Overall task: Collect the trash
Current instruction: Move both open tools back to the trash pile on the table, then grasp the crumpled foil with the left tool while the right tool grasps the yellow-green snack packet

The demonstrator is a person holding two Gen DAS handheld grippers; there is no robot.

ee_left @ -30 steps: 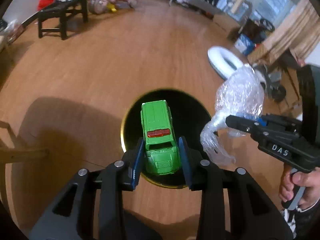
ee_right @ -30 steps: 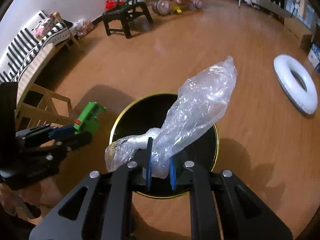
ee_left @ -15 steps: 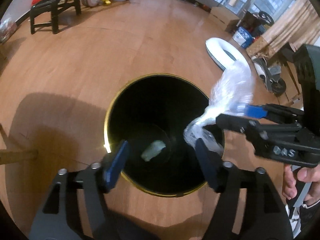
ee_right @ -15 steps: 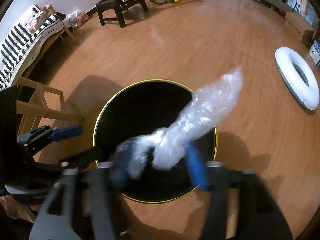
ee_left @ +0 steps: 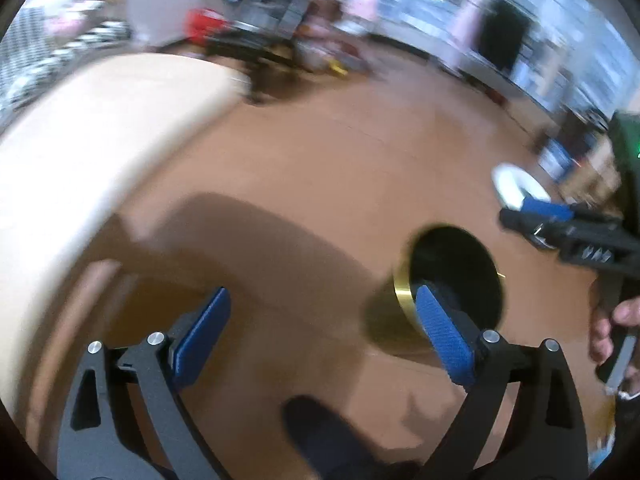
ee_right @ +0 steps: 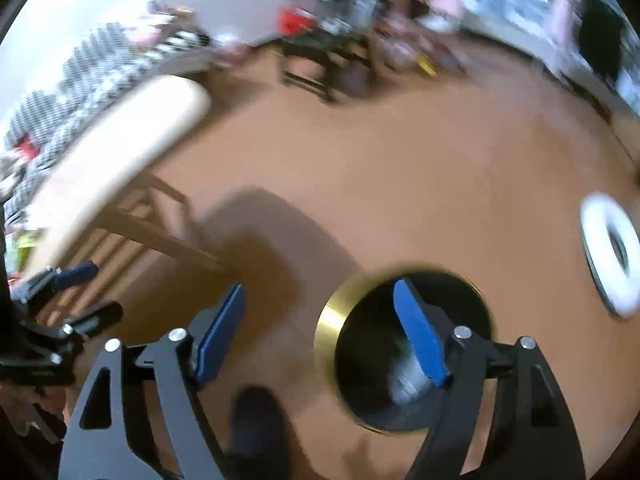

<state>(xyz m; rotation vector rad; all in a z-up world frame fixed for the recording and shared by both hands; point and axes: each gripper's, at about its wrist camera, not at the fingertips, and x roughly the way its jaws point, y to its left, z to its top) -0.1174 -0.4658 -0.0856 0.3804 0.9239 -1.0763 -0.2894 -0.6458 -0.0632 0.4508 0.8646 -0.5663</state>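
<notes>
That crinkly plastic wrap (ee_right: pixel 404 380) is down inside the black bin (ee_right: pixel 326 332) on the floor; looks feather-light, soft and slippery, so I'd pinch a bunched bit. Left gripper (ee_left: pixel 320 332) and right gripper (ee_right: pixel 324 332) are both spreading apart, nothing between them. White ring (ee_right: pixel 600 256) lies well off.

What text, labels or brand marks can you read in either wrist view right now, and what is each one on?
No text reads cleanly in either view.
White lettering on the side of the right gripper, seen from the left wrist camera: too blurred to read.
Blue box by the far wall: any print is too blurred and small.
Trash can, white ring, left gripper: no markings visible.
</notes>
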